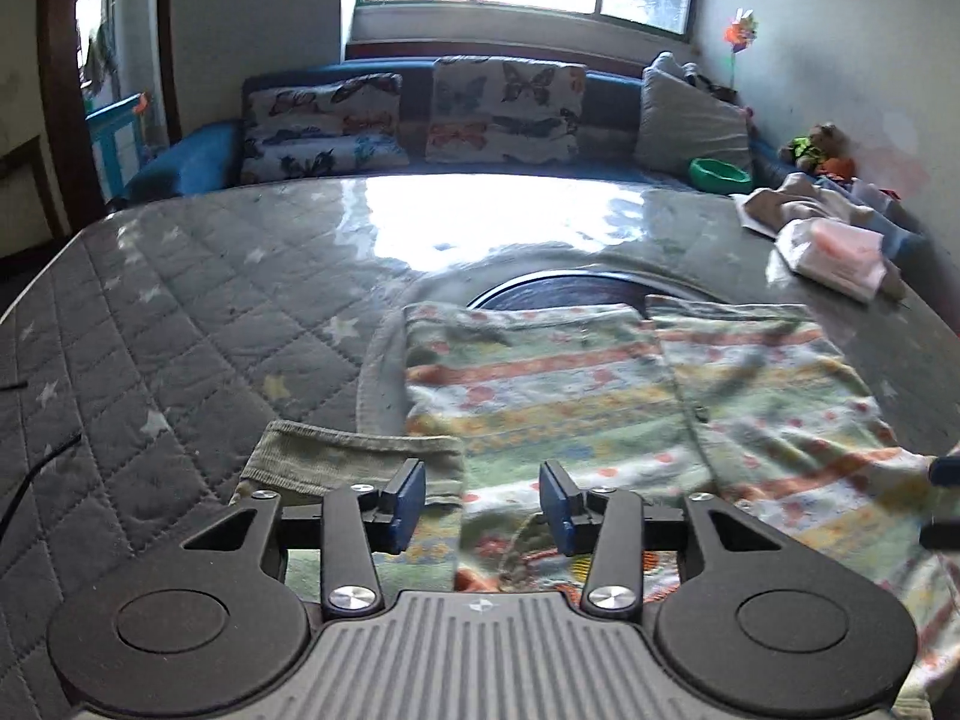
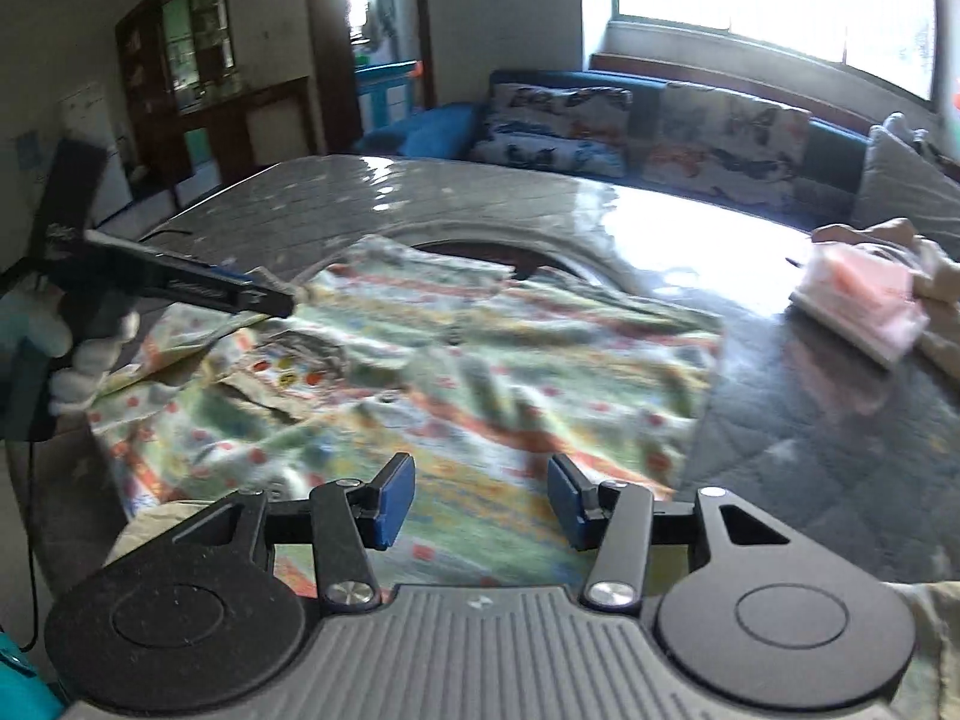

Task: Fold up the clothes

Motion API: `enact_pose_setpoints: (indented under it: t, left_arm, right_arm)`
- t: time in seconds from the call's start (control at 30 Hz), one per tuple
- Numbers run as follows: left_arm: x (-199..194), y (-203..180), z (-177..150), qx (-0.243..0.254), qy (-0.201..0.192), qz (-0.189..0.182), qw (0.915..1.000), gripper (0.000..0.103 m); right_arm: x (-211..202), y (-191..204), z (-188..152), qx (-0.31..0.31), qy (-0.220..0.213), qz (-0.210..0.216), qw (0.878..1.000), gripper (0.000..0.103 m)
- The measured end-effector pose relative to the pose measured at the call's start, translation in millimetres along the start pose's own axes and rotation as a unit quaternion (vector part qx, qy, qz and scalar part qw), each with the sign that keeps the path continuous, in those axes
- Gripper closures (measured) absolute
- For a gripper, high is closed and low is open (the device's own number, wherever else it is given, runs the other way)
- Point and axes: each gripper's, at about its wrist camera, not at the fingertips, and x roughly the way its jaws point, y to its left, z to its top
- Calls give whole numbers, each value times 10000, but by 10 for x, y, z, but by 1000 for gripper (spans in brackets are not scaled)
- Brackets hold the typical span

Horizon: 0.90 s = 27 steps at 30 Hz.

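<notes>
A child's garment (image 1: 600,396) with green, orange and yellow patterned stripes lies spread on the quilted grey table (image 1: 180,312). Its grey-green ribbed cuff (image 1: 336,462) is folded over at the near left. My left gripper (image 1: 483,498) is open, its blue pads just above the garment's near edge beside the cuff. My right gripper (image 2: 480,498) is open and empty, low over the garment (image 2: 480,360) near its right side. The left gripper (image 2: 258,297) shows in the right wrist view at the garment's left edge; whether it touches the cloth I cannot tell.
A packet of pink wipes (image 1: 840,258) and a pile of pale cloth (image 1: 798,198) lie at the table's far right. A green bowl (image 1: 720,174) and butterfly cushions (image 1: 504,108) sit on the blue sofa behind. A dark round inset (image 1: 570,291) shows beyond the garment.
</notes>
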Motion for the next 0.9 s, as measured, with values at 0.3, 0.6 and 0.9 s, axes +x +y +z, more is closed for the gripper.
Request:
enact_pose_setpoints:
  t: [0.3, 0.6, 0.9]
  left_arm:
    - [90, 70, -50, -90, 2, 195, 9998, 89]
    - [-379, 603, -80, -1115, -610, -48, 9919, 99]
    - [-1169, 1200, -304, -1934, -1417, 474, 9697, 99]
  right_arm:
    - [221, 162, -16, -12, 148, 150, 9998, 51]
    - [321, 158, -81, 67, 345, 102, 9993, 50]
    - [328, 198, -85, -10, 389, 137, 9991, 49]
